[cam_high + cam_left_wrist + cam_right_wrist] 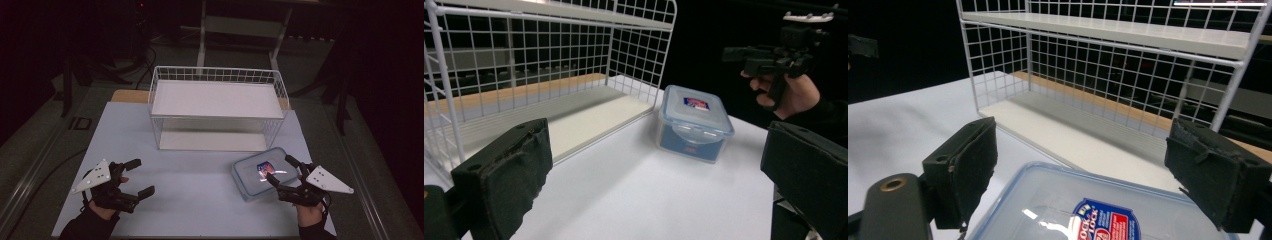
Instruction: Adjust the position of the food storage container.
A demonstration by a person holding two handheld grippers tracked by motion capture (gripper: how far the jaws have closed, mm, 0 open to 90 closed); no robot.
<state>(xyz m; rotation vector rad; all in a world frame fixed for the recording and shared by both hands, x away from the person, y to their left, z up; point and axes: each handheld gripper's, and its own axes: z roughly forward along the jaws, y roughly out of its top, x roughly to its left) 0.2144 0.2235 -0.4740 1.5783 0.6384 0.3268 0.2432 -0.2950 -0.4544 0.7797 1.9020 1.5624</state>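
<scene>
A clear plastic container (pixel 255 176) with a blue-rimmed lid and a red-and-blue label sits on the white table (pixel 200 205) at the front right. My right gripper (pixel 280 168) hovers open over its right edge. In the right gripper view the container (pixel 1088 215) lies low between the wide-apart jaws of my right gripper (pixel 1088 167), and no pad touches it. My left gripper (pixel 141 176) is open at the front left, holding nothing. In the left gripper view, the left gripper (pixel 659 150) faces the container (pixel 694 122), with the right gripper (pixel 769 57) beyond it.
A white wire rack (pixel 217 100) with two white shelves stands at the back middle of the table, its open side towards me. A wooden board (pixel 129 96) shows behind it. Dark floor and furniture legs surround the table.
</scene>
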